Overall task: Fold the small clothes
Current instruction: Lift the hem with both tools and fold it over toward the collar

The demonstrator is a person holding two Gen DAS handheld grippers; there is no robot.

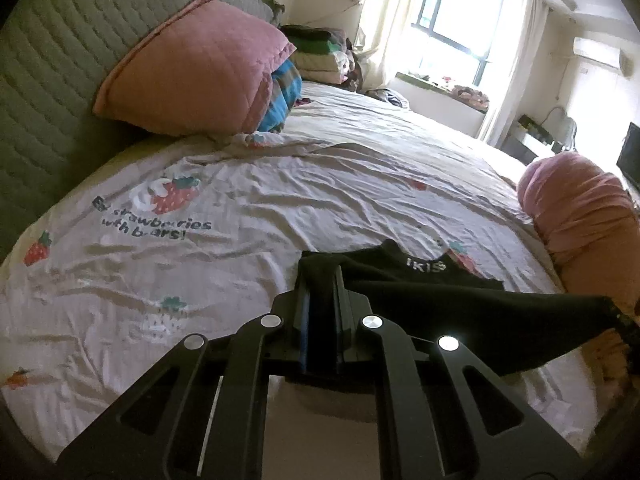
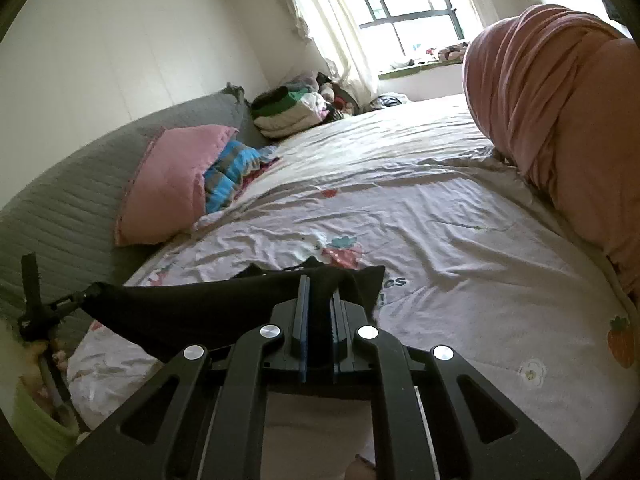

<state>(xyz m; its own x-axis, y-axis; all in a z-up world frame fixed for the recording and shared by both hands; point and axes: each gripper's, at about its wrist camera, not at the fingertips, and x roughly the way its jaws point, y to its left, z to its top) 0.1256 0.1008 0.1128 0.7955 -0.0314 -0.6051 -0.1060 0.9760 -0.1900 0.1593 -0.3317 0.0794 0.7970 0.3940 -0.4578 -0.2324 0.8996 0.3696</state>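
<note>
A small black garment (image 1: pixel 440 304) with white letters at its neck hangs stretched between my two grippers above the bed. My left gripper (image 1: pixel 320 280) is shut on one corner of it, the cloth bunched between the jaws. From there the fabric runs taut to the right, where the right gripper's tip (image 1: pixel 624 320) shows at the frame edge. In the right wrist view my right gripper (image 2: pixel 320 284) is shut on the other corner of the black garment (image 2: pixel 192 308). The cloth stretches left toward the left gripper (image 2: pixel 52 308).
The bed (image 1: pixel 280 184) wears a wrinkled pale sheet printed with strawberries. A pink pillow (image 1: pixel 200 68) and a striped blue cloth (image 1: pixel 284 92) lean on the grey quilted headboard (image 1: pixel 52 92). Folded clothes (image 1: pixel 320 56) are stacked beyond. A rolled pink-orange quilt (image 2: pixel 560 120) lies on the bed's right side.
</note>
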